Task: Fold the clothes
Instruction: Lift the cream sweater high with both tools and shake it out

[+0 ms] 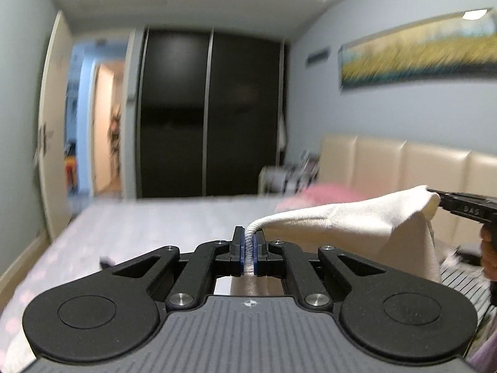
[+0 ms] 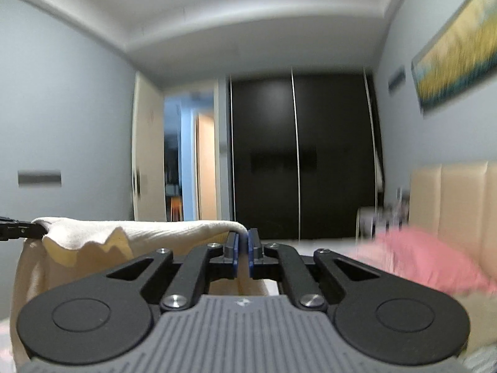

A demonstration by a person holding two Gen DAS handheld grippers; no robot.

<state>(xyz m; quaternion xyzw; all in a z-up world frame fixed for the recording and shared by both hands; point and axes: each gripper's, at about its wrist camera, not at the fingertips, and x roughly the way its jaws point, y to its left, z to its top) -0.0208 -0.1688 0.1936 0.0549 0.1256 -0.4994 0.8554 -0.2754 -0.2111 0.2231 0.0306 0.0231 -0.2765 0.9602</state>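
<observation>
In the left wrist view, a cream garment (image 1: 357,220) is seen pinched by its ribbed edge in the closed left gripper (image 1: 248,250) at lower centre and stretched to the right gripper (image 1: 441,201) at the right edge, with a grey bedspread (image 1: 161,220) and striped cloth (image 1: 459,283) visible only here. In the right wrist view, the garment (image 2: 139,233) is clamped in the right gripper (image 2: 243,250) and drawn to the left edge, before a dark wardrobe (image 2: 298,155), pink pillow (image 2: 428,264) and beige headboard (image 2: 450,199).
</observation>
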